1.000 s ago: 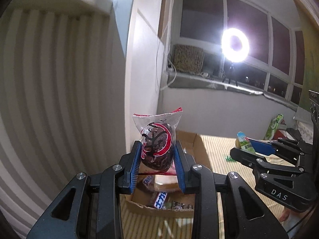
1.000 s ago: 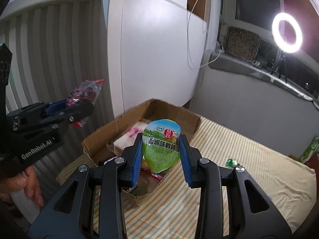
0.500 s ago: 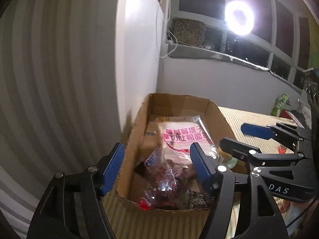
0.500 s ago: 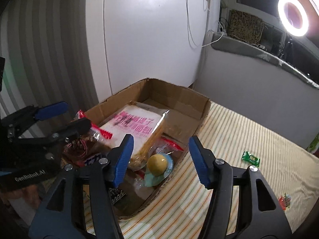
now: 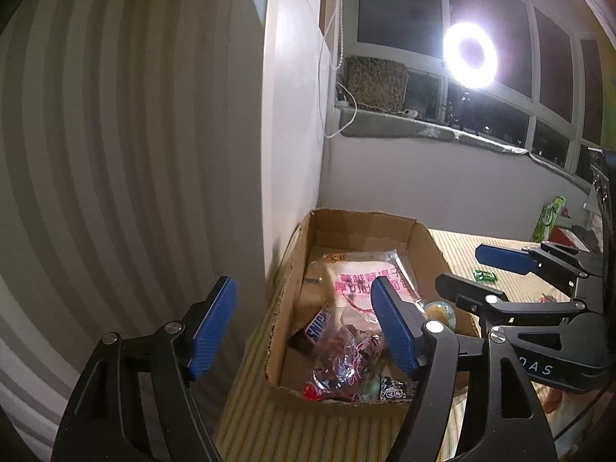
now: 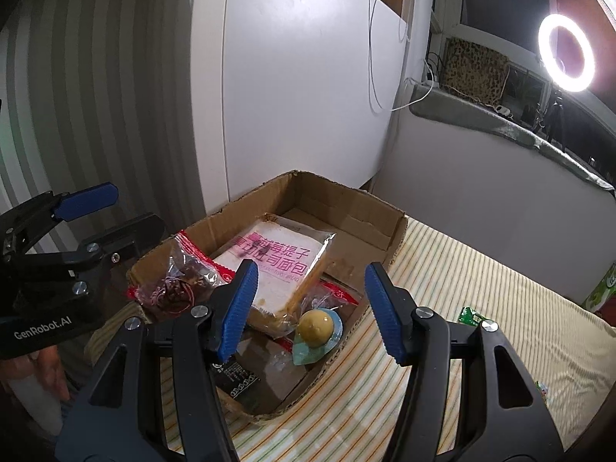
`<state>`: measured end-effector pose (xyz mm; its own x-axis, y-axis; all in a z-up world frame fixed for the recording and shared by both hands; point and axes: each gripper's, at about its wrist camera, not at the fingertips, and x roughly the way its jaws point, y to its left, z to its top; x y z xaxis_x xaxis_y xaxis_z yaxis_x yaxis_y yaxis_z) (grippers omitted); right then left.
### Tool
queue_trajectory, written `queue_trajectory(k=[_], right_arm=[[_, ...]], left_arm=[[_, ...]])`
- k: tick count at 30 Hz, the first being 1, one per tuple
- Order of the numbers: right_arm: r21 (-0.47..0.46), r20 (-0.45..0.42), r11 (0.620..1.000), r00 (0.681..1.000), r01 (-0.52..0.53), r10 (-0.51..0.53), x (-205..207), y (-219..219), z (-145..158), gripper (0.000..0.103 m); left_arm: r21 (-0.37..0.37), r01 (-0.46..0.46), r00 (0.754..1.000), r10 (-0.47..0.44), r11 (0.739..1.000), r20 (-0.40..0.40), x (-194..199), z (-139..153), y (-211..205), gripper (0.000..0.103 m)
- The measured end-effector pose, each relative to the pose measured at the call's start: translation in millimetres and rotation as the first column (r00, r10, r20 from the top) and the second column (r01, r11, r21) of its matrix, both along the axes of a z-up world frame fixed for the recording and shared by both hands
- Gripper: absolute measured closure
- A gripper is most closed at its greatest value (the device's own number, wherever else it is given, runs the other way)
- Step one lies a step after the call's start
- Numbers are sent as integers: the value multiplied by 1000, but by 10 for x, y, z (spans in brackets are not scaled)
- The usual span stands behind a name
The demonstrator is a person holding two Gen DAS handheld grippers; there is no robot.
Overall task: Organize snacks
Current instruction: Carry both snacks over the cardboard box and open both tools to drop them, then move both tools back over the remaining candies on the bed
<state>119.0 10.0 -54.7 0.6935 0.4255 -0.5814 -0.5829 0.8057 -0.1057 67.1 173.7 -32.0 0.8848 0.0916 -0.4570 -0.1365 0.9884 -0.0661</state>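
A cardboard box (image 5: 362, 223) (image 6: 385, 227) stands on the striped cloth by the wall. In it lie a bread pack with pink lettering (image 5: 369, 281) (image 6: 285, 265), a dark snack in a clear red-edged bag (image 5: 346, 358) (image 6: 181, 285), a green egg pack lying egg side up (image 6: 317, 327) (image 5: 441, 312), a Snickers bar (image 5: 317, 325) and a black packet (image 6: 238, 385). My left gripper (image 5: 304, 331) is open and empty above the box's near left corner. My right gripper (image 6: 312, 304) is open and empty above the box's near side.
A small green candy (image 6: 471, 315) (image 5: 485, 275) and a red-and-green one (image 6: 541, 389) lie on the cloth right of the box. A green pack (image 5: 548, 217) stands at the far right. White wall and a striped surface are close on the left.
Both grippers opened and dropped their loads into the box: the left let go of the dark snack bag, the right let go of the green egg pack. Both now hover open above the box.
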Motion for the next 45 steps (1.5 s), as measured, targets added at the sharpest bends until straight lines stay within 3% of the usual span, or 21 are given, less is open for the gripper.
queue_trajectory(k=[9, 16, 23, 27, 33, 39, 43, 45], right_arm=[[49, 8, 998, 999, 39, -39, -115, -401, 54, 42], [111, -5, 980, 986, 165, -165, -172, -1247, 14, 40], [140, -21, 918, 928, 371, -372, -304, -2432, -24, 40], [147, -35, 880, 891, 452, -452, -413, -2868, -39, 39], [152, -36, 870, 882, 469, -469, -507, -3000, -42, 39], [144, -38, 878, 889, 457, -457, -528, -2898, -69, 38], [113, -54, 881, 888, 460, -457, -416, -2881, -175, 22], [83, -86, 884, 887, 460, -453, -298, -2891, -261, 22]], left_arm=[[40, 16, 1000, -16, 999, 6, -97, 113, -235, 31], [85, 101, 995, -101, 991, -10, -44, 140, -817, 29], [96, 257, 966, -254, 962, -42, 101, 88, -1654, 26], [107, 337, 941, -331, 936, -64, 146, 10, -2062, 26], [115, 394, 918, -387, 912, -81, 117, -23, -2312, 25], [101, 381, 924, -373, 919, -86, 126, -16, -2278, 25], [52, 370, 925, -362, 928, -115, 264, -62, -2274, 25], [16, 355, 927, -350, 935, -134, 417, -108, -2270, 25]])
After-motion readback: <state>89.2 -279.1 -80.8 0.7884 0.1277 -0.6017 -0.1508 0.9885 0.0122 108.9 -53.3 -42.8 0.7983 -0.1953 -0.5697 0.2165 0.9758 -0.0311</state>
